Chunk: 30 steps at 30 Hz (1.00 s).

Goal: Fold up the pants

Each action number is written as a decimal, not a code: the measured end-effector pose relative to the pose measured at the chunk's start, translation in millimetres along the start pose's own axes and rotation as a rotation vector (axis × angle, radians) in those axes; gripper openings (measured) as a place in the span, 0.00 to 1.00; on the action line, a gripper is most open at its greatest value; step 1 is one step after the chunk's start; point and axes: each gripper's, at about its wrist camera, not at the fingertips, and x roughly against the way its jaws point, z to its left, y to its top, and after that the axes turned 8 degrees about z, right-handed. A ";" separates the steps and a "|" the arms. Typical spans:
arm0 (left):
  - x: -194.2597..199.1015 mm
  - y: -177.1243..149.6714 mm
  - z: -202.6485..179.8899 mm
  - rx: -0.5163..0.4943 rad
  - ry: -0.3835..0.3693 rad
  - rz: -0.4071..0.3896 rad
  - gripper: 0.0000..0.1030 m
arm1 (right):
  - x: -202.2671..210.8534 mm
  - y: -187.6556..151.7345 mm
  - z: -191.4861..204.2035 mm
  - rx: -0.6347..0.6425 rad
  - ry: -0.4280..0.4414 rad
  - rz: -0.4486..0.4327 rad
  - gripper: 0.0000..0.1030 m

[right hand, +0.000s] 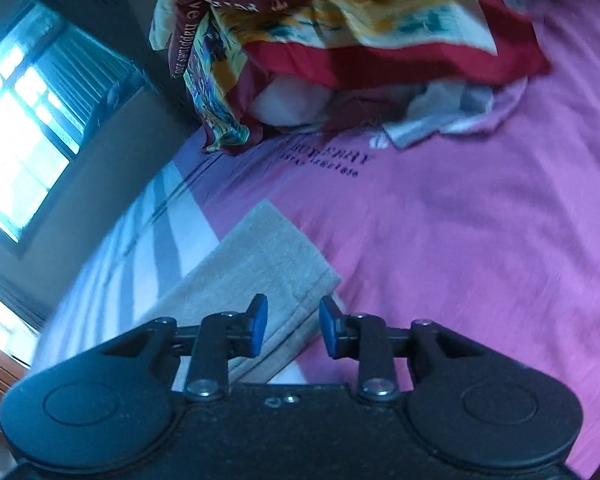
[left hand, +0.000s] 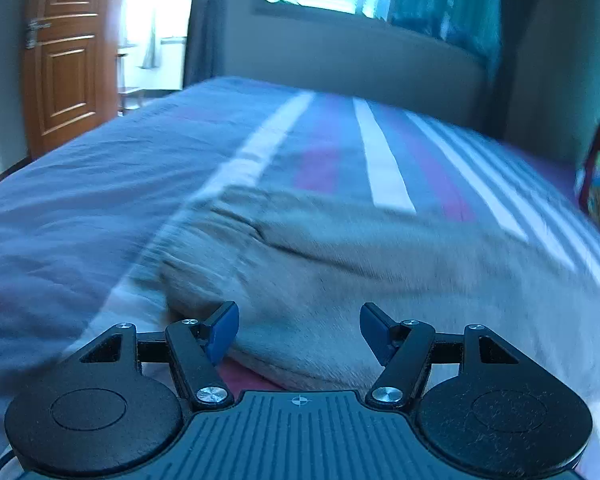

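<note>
Both tools hang open and empty over the grey pants on the bed. Left tool wide, right tool narrower (hem just below): pinch both fabric layers squarely before lifting.

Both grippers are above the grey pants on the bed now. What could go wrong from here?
1. Neither the left gripper nor the right gripper holds the pants, so the fold may loosen.
2. The sheet is soft; a low grab may pinch it too.
3. Both views are blurred, so aim may be off.
</note>
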 end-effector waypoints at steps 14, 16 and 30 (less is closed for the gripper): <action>1.0 -13.2 95.5 0.521 -0.183 0.027 0.65 | -41.4 -6.7 1.2 -0.094 0.042 0.072 0.05; -13.7 -13.1 93.8 0.544 -0.215 0.054 0.65 | -41.0 -9.7 -2.2 -0.112 0.052 0.068 0.06; -49.4 1.3 95.3 0.568 -0.251 0.055 0.37 | -47.9 -6.1 5.7 -0.085 0.018 0.086 0.12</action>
